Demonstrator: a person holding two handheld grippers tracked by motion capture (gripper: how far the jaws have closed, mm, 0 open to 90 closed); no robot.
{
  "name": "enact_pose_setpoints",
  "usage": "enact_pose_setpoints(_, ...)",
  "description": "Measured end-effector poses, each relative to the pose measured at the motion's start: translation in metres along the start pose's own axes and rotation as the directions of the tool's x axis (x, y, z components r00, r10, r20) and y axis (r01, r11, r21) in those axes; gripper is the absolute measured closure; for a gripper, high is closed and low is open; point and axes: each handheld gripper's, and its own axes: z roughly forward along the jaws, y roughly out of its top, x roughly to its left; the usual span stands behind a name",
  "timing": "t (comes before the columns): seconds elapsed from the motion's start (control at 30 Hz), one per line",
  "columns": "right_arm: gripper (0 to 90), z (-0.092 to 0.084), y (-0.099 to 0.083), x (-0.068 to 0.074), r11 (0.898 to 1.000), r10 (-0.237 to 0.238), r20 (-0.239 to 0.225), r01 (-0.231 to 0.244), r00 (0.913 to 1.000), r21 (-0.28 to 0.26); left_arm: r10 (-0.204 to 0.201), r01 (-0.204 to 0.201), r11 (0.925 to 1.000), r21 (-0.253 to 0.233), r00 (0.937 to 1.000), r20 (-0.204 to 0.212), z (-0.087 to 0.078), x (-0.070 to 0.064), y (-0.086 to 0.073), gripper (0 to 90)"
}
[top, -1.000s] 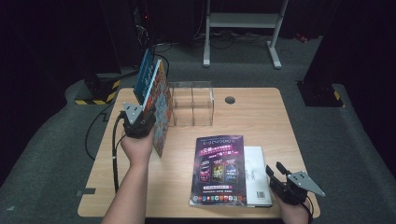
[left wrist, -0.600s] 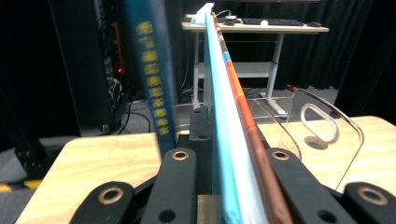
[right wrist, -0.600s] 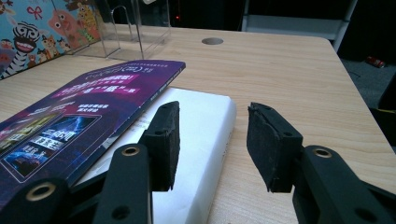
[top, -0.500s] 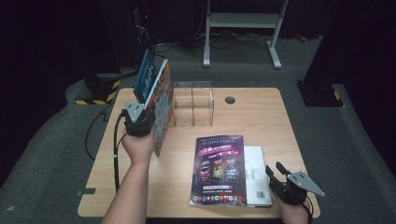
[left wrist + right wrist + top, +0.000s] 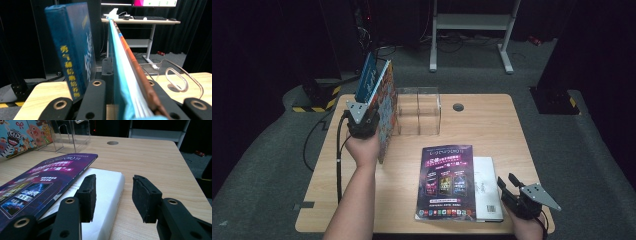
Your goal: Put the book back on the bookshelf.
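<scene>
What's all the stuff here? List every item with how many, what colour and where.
Thin colourful cartoon picture book: one, multicoloured, upright at table's left, clamped in left gripper.
Thick blue hardcover book: one, blue, upright just beyond it.
Clear acrylic book stand: one, transparent, table's far middle.
Purple glossy magazine: one, purple, lying near front, overlapping white book.
White paperback book: one, white, under magazine's right edge.
Wooden table: one, light wood.
Left gripper: black, shut on picture book.
Right gripper: black, open, front right corner.

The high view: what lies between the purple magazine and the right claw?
A white book, partly under the purple magazine; bare table separates it from the right claw.
</scene>
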Motion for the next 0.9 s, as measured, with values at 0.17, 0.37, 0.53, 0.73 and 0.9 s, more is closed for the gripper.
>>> enact_pose_setpoints(0.17, 54.5, 0.000, 0.000, 0.000, 1.000, 0.001, 0.000, -0.001, 1.0000, 0.000, -0.010, 0.010, 0.9999, -0.010, 0.9999, -0.006, 0.006, -0.001, 0.002, 81.3)
enact_pose_setpoints(0.37, 54.6, 0.000, -0.001, -0.001, 1.000, 0.000, 0.001, 0.000, 1.0000, 0.000, -0.002, 0.002, 0.9995, -0.033, 0.9999, -0.010, 0.011, -0.005, 0.002, 81.3)
enact_pose_setpoints(0.53, 54.7, 0.000, -0.001, -0.001, 1.000, 0.000, 0.001, 0.000, 1.0000, 0.000, -0.004, 0.003, 0.9989, -0.047, 0.9999, -0.010, 0.012, -0.006, 0.002, 81.2)
enact_pose_setpoints(0.73, 54.7, 0.000, 0.000, 0.000, 1.000, 0.001, -0.001, -0.001, 1.0000, 0.003, 0.009, -0.009, 0.9988, -0.048, 1.0000, -0.002, 0.008, -0.006, -0.005, 80.8)
enact_pose_setpoints(0.9, 54.7, 0.000, -0.001, 0.001, 1.000, -0.001, -0.006, 0.001, 1.0000, 0.002, 0.030, -0.030, 0.9992, -0.028, 0.9995, 0.009, 0.003, -0.006, -0.010, 80.5)
